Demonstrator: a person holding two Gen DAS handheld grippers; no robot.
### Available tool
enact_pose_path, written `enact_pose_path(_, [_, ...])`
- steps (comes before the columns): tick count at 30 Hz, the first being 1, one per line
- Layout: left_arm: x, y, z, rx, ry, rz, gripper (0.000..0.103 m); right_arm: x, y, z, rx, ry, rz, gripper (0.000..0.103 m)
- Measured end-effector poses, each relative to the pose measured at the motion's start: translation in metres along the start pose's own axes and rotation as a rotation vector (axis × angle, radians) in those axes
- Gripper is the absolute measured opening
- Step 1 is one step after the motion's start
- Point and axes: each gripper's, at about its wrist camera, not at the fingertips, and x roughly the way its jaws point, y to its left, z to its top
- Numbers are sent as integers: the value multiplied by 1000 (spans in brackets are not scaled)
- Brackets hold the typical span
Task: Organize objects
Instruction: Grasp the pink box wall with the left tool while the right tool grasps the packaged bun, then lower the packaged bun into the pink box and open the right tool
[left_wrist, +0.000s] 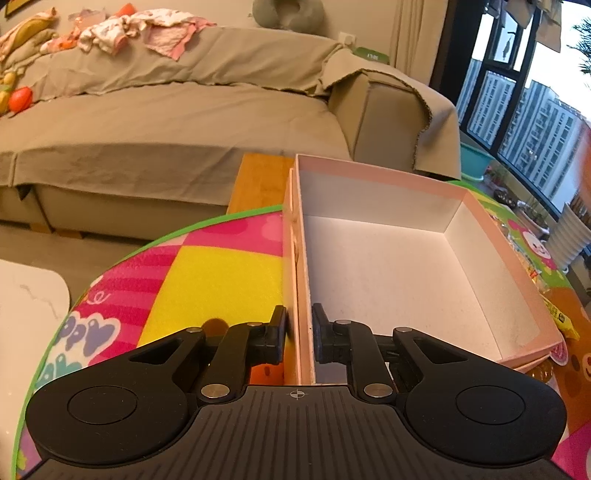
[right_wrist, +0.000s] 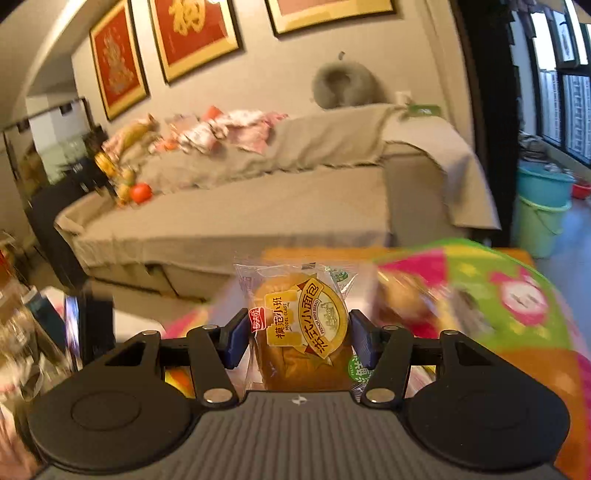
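- My left gripper pinches the near wall of the empty pale-pink cardboard box.
- My right gripper clamps a clear-wrapped bread packet.

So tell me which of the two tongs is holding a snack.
The right tongs, shut on the wrapped mini bread. The left tongs instead pinch the wall of the empty pink box.

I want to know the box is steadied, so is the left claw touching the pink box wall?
Touching. The left wrist view shows the left claw shut on the near wall of the pink box, one pad pressed on each side.
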Motion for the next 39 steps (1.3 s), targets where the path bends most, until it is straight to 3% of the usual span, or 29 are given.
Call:
enact_pose_path(4, [2,2,1,-16,4,-6,15,53,22,32,54,-21,68,59])
enact_pose_path(6, [1,3,1,-22,5,-9,15,80,32,41,49,-26,76,77])
enact_pose_path(9, [1,3,0,-20,5,-9,15,97,38,45,27,-19,55,78])
enact_pose_path(17, [1,0,0,-15,6,3,15,37,1,20,40,-113,32,103])
enact_pose_path(21, [2,0,1,-24,10,10,15,-15,-14,-6,19,-289,-21,103])
enact_pose_path(24, [2,-2,0,-28,8,18,15,-43,-32,-19,98,-384,-28,103])
enact_pose_path(29, [2,-2,0,-22,11,22,15,-46,-57,-20,127,-250,6,103])
enact_pose_path(35, [2,-1,0,-25,13,20,15,-46,-71,-33,191,-190,1,103])
enact_pose_path(37, [1,-1,-1,-26,13,20,15,-44,-74,-38,196,-196,-30,103])
enact_pose_path(39, [1,-1,-1,-24,14,21,15,-44,-70,-45,156,-216,-125,103])
